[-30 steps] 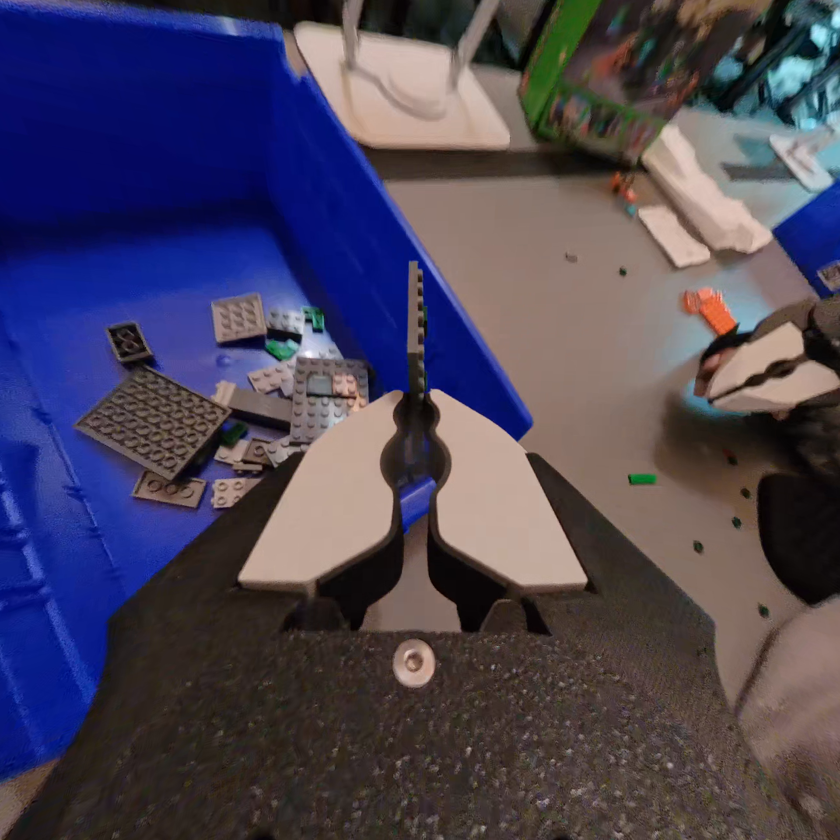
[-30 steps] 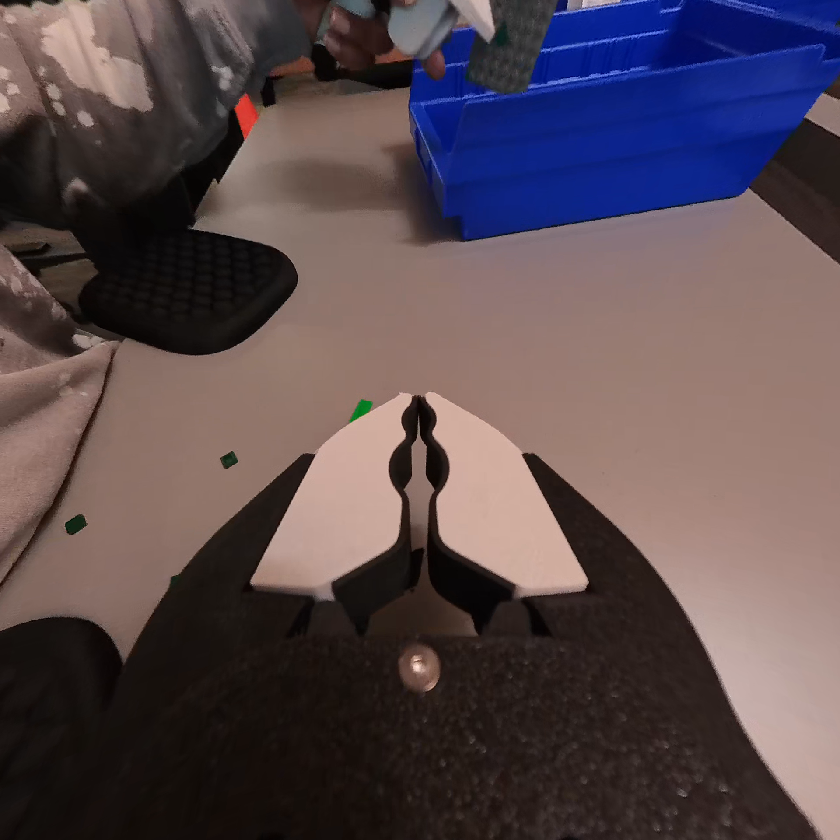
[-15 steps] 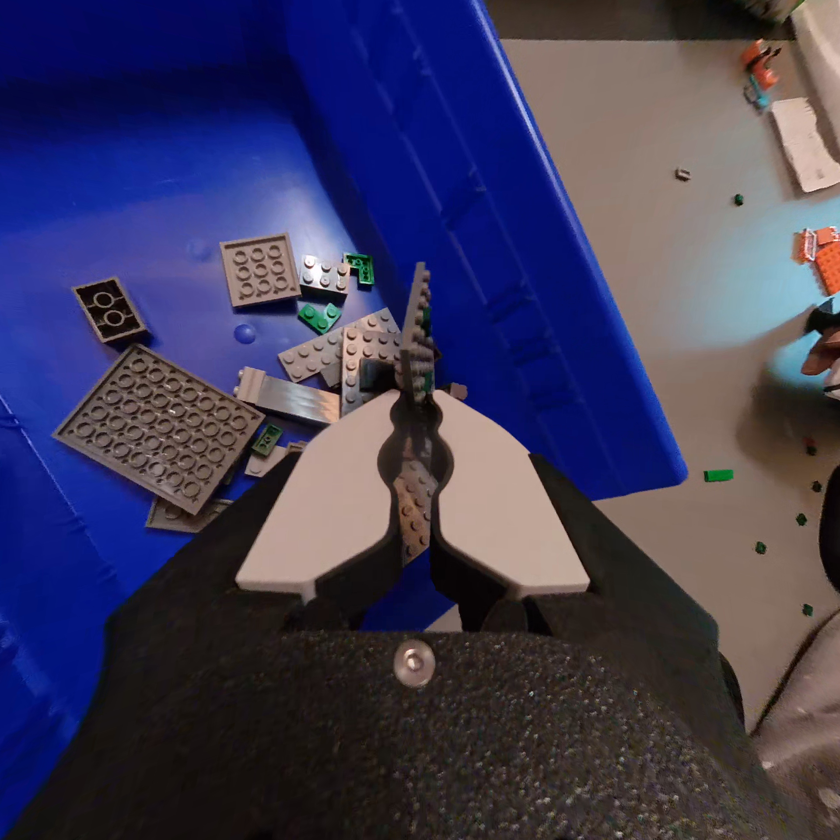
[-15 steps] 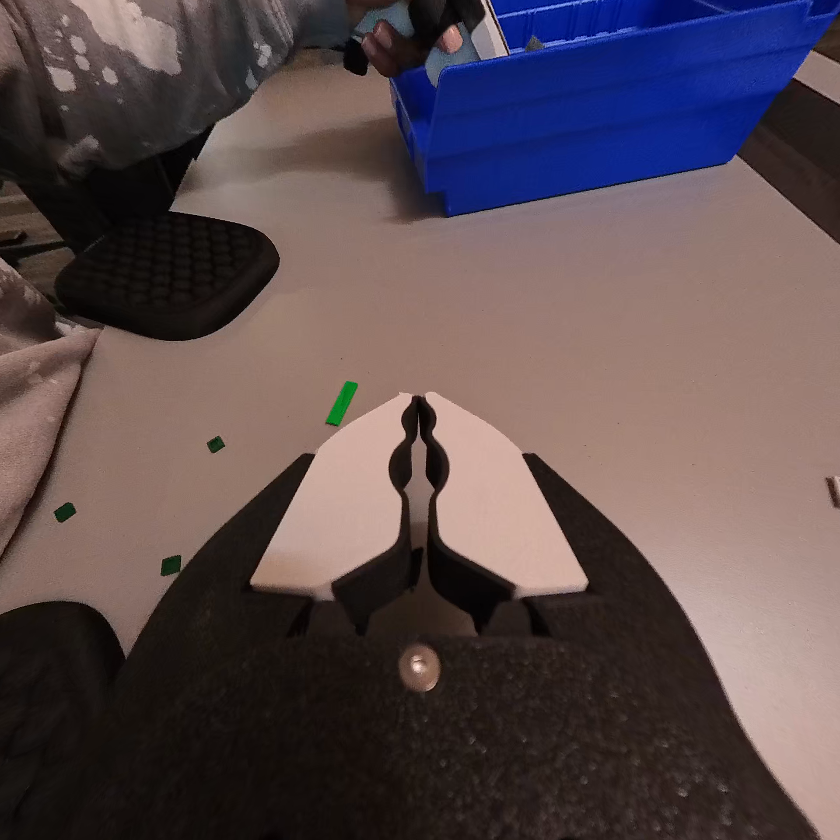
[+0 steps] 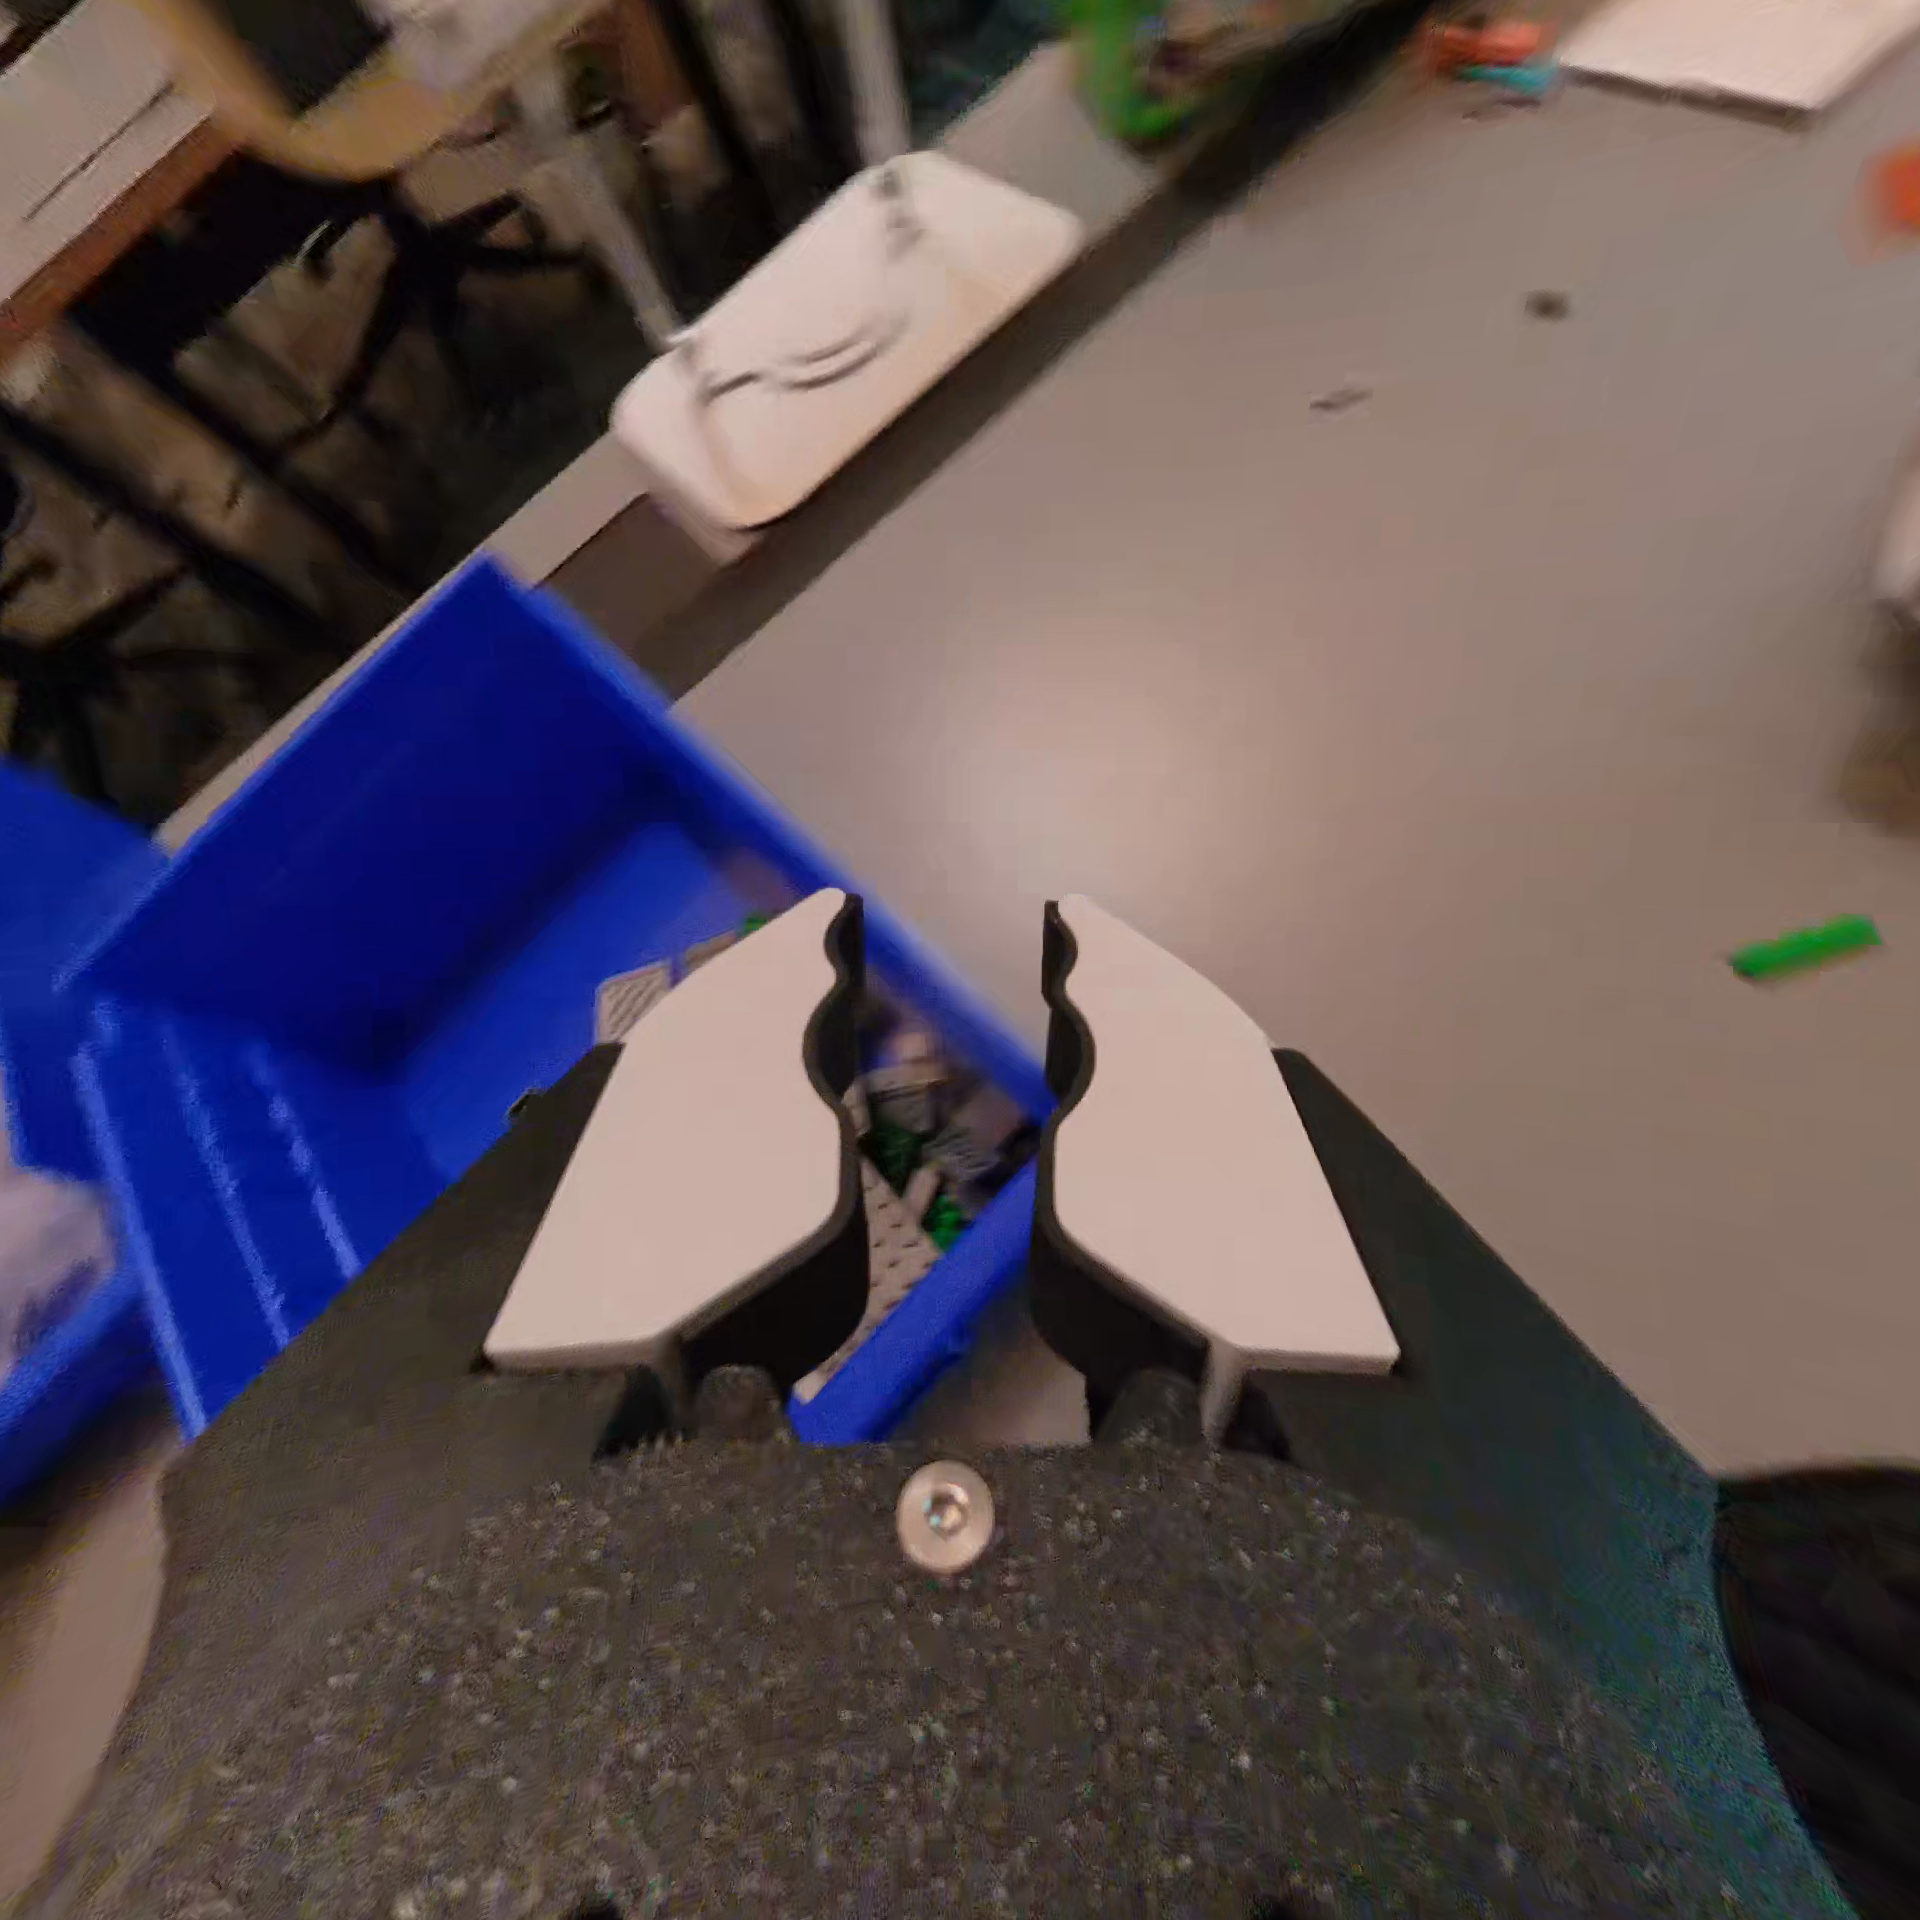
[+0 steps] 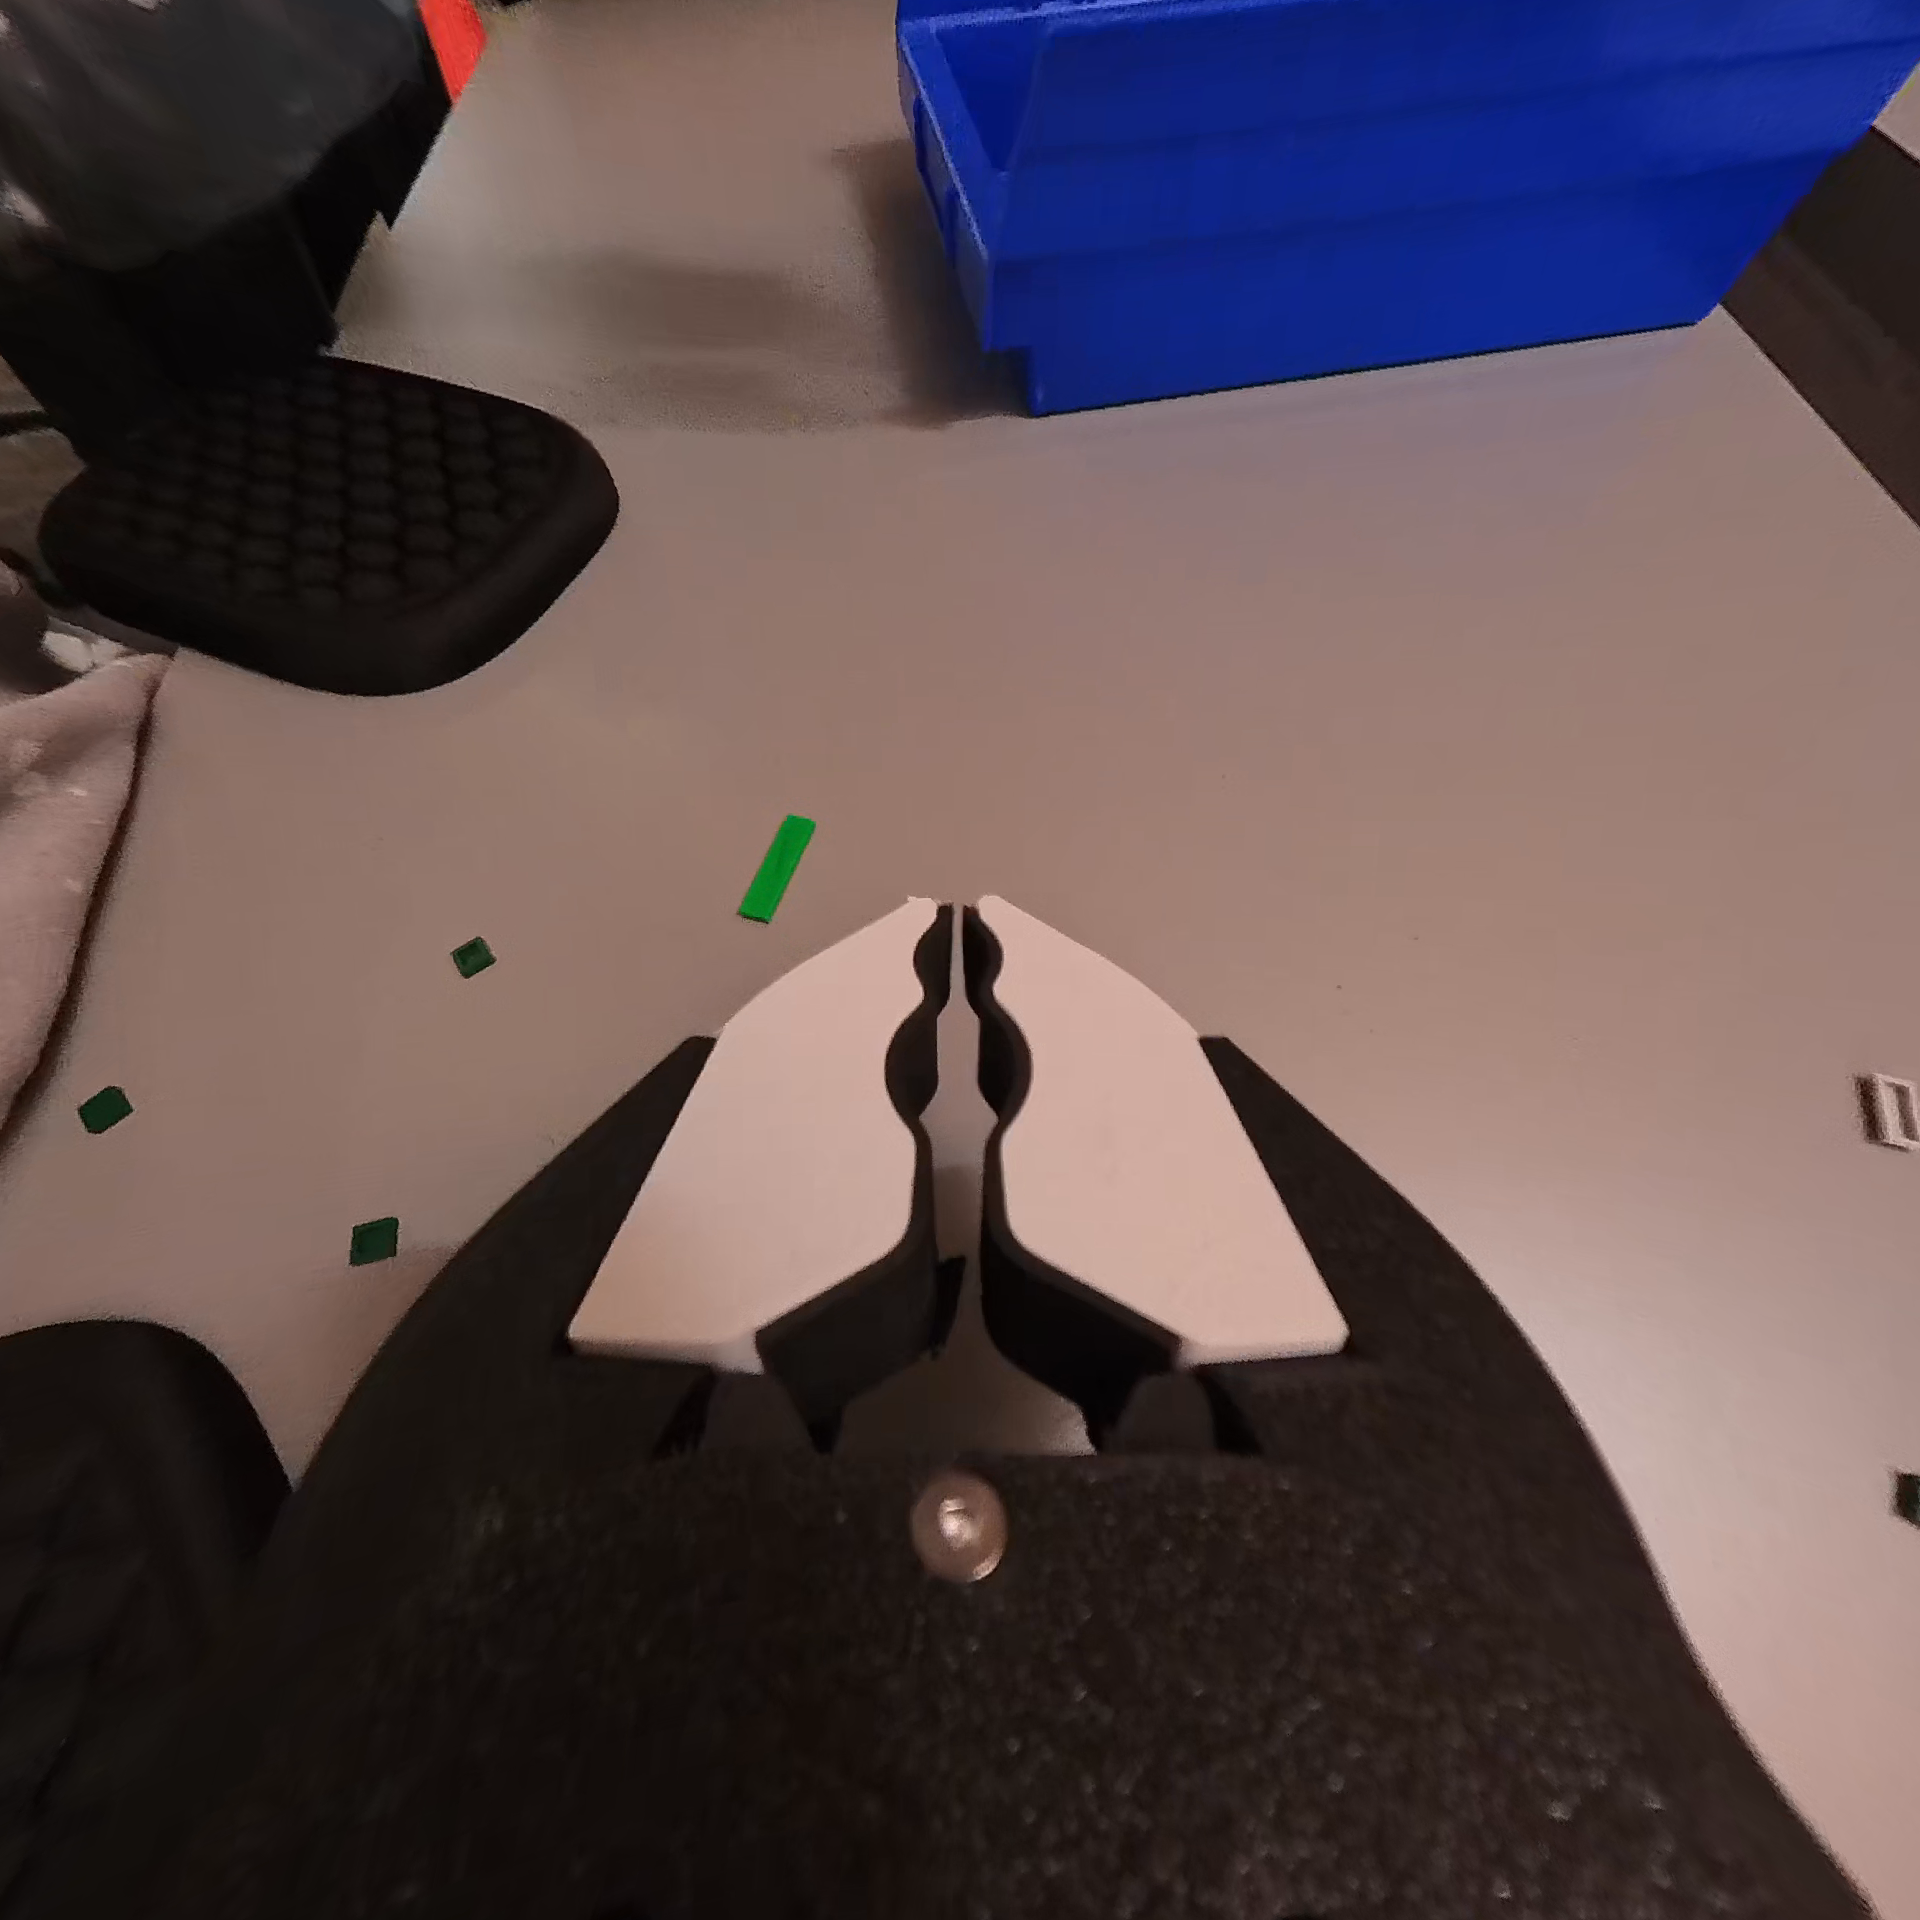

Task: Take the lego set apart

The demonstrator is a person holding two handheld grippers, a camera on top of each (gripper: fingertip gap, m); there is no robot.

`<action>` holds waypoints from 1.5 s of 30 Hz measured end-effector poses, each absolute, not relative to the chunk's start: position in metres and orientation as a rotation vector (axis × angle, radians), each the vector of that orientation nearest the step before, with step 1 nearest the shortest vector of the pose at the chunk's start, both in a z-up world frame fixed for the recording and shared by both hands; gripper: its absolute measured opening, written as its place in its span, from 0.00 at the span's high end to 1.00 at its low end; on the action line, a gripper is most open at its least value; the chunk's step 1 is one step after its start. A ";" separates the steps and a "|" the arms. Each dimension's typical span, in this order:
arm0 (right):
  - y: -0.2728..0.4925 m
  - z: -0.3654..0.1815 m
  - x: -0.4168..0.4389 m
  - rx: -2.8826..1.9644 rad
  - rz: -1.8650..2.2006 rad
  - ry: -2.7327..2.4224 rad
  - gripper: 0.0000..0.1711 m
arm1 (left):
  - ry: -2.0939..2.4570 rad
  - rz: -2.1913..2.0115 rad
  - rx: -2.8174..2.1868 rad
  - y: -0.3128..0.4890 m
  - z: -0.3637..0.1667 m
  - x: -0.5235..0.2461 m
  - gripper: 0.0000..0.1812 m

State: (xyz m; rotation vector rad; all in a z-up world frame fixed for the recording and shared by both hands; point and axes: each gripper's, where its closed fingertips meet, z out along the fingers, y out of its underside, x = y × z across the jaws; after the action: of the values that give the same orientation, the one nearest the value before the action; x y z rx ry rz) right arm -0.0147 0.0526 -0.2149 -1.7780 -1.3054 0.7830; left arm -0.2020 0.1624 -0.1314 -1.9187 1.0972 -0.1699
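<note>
My left gripper is open with nothing between its fingers, over the near corner of the blue bin. Grey lego plates and green bits lie in the bin below the jaws. My right gripper is shut with nothing between its pads, low over the grey table. A bright green flat lego piece lies just left of its fingertips; it also shows in the left wrist view. The blue bin stands at the far right of the right wrist view.
Small dark green lego bits lie scattered on the table at the left. A black chair seat sits at the table's left edge. A white stand base stands behind the bin. Orange pieces and white paper lie far right. The gap from one gripper's tips to the other's is roughly 25 cm. My right gripper is the nearer one to the bright green flat lego piece: about 8 cm, against 25 cm. Look for it in the left wrist view too.
My left gripper opened and let go of the grey lego plate into the bin, then swung up and away from it. My right gripper stayed shut and drifted slightly.
</note>
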 end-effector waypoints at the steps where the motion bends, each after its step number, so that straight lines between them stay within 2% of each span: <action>1: 0.053 -0.216 -0.013 -1.788 0.763 -1.306 0.99 | 1.201 -0.174 -1.879 0.146 -0.134 -0.186 0.82; 4: 0.058 -0.217 -0.002 -1.819 0.661 -1.294 0.97 | 1.516 -0.271 -1.725 0.090 -0.152 -0.135 0.85; 8: 0.063 -0.206 0.020 -1.831 0.606 -1.224 0.97 | 1.839 -0.361 -1.683 0.043 -0.209 -0.092 0.90; 11: 0.062 -0.197 0.036 -1.847 0.609 -1.163 0.97 | 2.044 -0.443 -1.703 0.024 -0.242 -0.077 0.88; 19: 0.018 -0.199 0.046 -1.868 0.646 -1.261 0.96 | 2.299 -0.490 -1.687 0.017 -0.271 -0.069 0.88; 24: -0.017 -0.202 0.024 -1.817 0.679 -1.438 0.97 | 2.341 -0.534 -1.661 0.007 -0.271 -0.065 0.96; 30: -0.034 -0.214 -0.003 -1.802 0.721 -1.554 0.97 | 2.241 -0.559 -1.706 0.006 -0.267 -0.068 0.96; 39: -0.058 -0.241 -0.037 -1.793 0.722 -1.712 0.96 | 1.885 -0.641 -1.754 0.009 -0.209 -0.102 0.96; 45: -0.062 -0.250 -0.052 -1.788 0.655 -1.779 0.95 | 1.811 -0.645 -1.772 -0.005 -0.211 -0.119 0.96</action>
State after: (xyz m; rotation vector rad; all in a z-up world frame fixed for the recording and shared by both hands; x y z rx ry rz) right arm -0.0515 -0.0616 -0.2496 -1.7876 -1.7785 0.6550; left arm -0.1186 -0.0048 -0.2106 -1.7723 1.8107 -0.6454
